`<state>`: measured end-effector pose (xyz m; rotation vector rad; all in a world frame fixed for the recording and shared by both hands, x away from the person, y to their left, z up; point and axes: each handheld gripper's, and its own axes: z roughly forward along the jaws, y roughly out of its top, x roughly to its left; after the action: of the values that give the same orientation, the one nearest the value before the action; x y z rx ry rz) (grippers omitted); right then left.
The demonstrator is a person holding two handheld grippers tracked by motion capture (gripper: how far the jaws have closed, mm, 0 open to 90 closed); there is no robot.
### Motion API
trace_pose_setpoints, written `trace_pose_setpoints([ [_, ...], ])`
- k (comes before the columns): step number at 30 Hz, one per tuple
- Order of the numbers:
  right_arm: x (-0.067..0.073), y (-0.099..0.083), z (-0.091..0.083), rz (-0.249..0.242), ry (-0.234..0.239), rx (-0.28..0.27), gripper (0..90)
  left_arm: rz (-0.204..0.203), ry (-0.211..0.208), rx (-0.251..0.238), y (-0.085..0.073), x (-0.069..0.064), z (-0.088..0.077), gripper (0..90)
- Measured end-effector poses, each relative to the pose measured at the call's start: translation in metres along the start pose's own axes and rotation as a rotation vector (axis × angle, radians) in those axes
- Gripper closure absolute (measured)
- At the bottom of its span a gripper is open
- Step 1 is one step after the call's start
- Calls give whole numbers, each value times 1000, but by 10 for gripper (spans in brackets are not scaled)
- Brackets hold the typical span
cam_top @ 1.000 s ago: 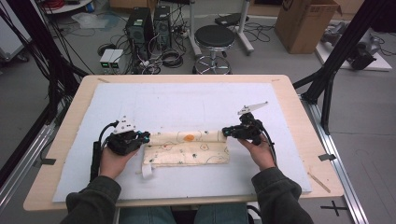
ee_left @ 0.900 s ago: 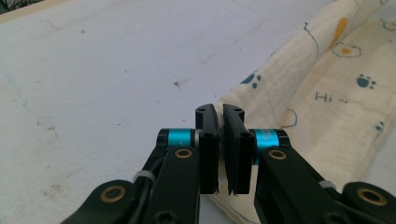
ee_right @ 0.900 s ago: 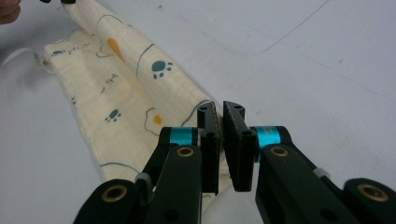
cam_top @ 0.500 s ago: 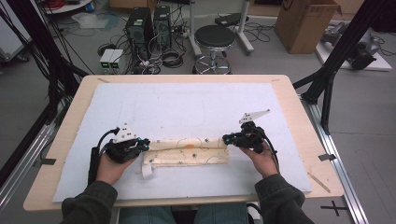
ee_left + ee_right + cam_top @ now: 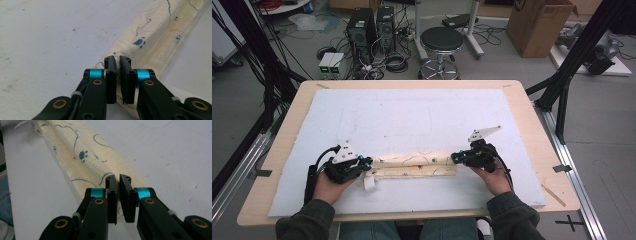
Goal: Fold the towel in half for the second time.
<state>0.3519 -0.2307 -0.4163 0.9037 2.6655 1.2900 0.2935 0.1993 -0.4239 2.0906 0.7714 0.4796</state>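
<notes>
Cloth, cream with blue paw prints, lies folded into a long narrow strip across the near tabletop. My left gripper and right gripper each pinch one end, jaws clamped narrow, so I can keep both ends level while folding.

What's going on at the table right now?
A person at the table holds a two-jaw gripper in each hand and is folding a cream printed cloth on the white mat. The left gripper is shut on the cloth's left end and the right gripper is shut on its right end. The cloth lies as a long, narrow, doubled-over strip stretched between them, near the front edge of the mat. A small white tag sticks out near the left end.
</notes>
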Motion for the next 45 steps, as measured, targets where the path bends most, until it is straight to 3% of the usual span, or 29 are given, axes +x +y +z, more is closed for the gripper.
trace_pose_setpoints([
  [15,12,-12,1,-29,17,44,839,10,-43,10,-11,-7,-5,830],
  [24,14,-20,-2,-30,36,50,746,1,-77,22,-15,-7,-9,677],
  [29,15,-22,-4,-25,43,46,640,3,-103,-9,-13,-8,-16,616],
  [34,20,-17,-13,-33,56,6,567,6,-123,-43,-9,-9,-26,562],
  [39,26,-6,-19,-64,60,-25,554,-2,-117,-74,-5,-7,-31,544],
  [42,27,3,-19,-70,62,-30,580,-9,-114,-94,0,-7,-31,546],
  [45,27,11,-14,-60,65,-32,666,0,-126,-93,8,-5,-27,649],
])
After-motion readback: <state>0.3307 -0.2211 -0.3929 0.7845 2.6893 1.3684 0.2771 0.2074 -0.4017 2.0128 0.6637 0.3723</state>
